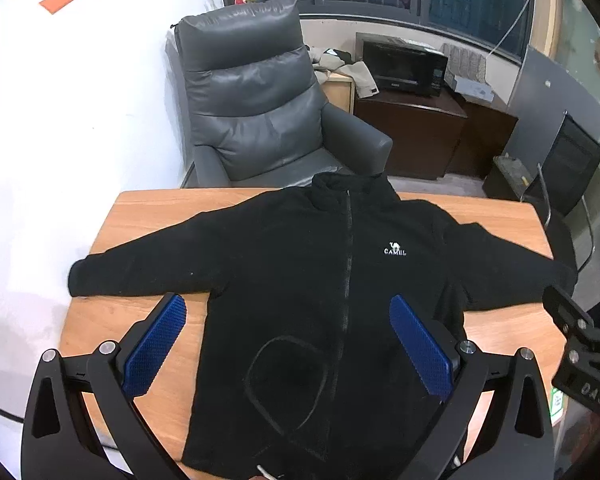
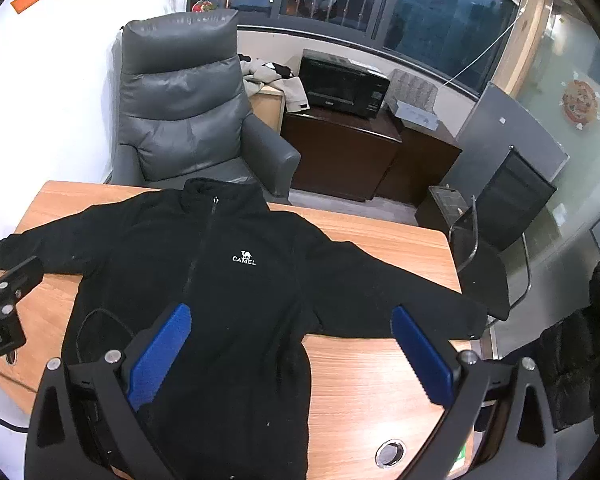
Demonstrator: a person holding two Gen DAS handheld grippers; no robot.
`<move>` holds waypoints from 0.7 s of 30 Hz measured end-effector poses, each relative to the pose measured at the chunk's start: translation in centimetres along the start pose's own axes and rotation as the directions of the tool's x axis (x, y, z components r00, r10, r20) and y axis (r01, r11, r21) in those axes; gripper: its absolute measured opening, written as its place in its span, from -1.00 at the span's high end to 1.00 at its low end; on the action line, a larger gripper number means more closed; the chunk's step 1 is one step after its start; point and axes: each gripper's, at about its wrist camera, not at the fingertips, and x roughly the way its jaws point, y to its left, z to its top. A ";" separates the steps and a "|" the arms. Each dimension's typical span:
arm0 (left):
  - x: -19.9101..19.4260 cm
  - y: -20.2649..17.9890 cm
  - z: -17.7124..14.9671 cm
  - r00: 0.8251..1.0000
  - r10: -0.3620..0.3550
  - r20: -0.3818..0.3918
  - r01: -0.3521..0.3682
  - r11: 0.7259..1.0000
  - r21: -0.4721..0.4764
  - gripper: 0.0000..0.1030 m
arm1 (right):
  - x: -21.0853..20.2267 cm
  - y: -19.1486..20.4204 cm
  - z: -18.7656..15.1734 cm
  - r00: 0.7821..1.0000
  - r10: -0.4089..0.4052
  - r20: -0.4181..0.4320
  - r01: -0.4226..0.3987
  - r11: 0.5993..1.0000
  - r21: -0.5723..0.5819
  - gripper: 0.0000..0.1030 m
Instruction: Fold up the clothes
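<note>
A black fleece jacket (image 1: 300, 264) with a white CAMEL logo lies flat and face up on the wooden table (image 1: 140, 208), zip closed, collar at the far edge, both sleeves spread out sideways. My left gripper (image 1: 288, 312) hovers open above its lower front, blue pads wide apart, nothing held. The right wrist view shows the same jacket (image 2: 228, 280). My right gripper (image 2: 292, 320) hangs open over its right hem and the table (image 2: 380, 240), also empty. The right sleeve's cuff (image 2: 472, 320) reaches the table's right edge. Each gripper's black frame shows at the other view's side.
A grey leather armchair (image 1: 252, 112) stands just behind the table. Dark cabinets with a black microwave (image 1: 404, 68) sit at the back right. A black office chair (image 2: 500, 216) stands right of the table. A round cable hole (image 2: 390, 452) is near the front edge. A person in dark clothing (image 2: 596, 320) is at far right.
</note>
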 end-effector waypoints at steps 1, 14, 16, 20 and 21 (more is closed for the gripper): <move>0.3 0.3 0.0 1.000 -0.013 0.000 0.013 1.000 -0.003 -1.00 | -0.1 0.4 0.0 1.000 -0.005 0.000 0.005 1.000 0.001 -0.99; 1.6 3.0 -0.7 0.998 -0.057 -0.039 0.058 0.998 0.018 -1.00 | -1.6 4.3 0.1 1.000 -0.009 -0.019 0.010 0.999 0.030 -0.99; 2.5 2.1 -1.2 0.997 -0.077 -0.016 0.077 0.995 0.060 -1.00 | -1.5 4.3 -0.3 0.999 0.020 0.026 -0.021 0.998 0.064 -0.99; 5.4 -0.4 -1.2 0.991 -0.131 -0.012 0.132 0.986 0.103 -1.00 | 0.7 1.5 -2.2 0.994 0.099 0.039 -0.104 0.981 0.165 -0.99; 6.3 -1.2 -1.0 0.987 -0.159 -0.018 0.160 0.981 0.107 -1.00 | 1.2 0.2 -2.7 0.992 0.115 0.049 -0.123 0.972 0.198 -0.99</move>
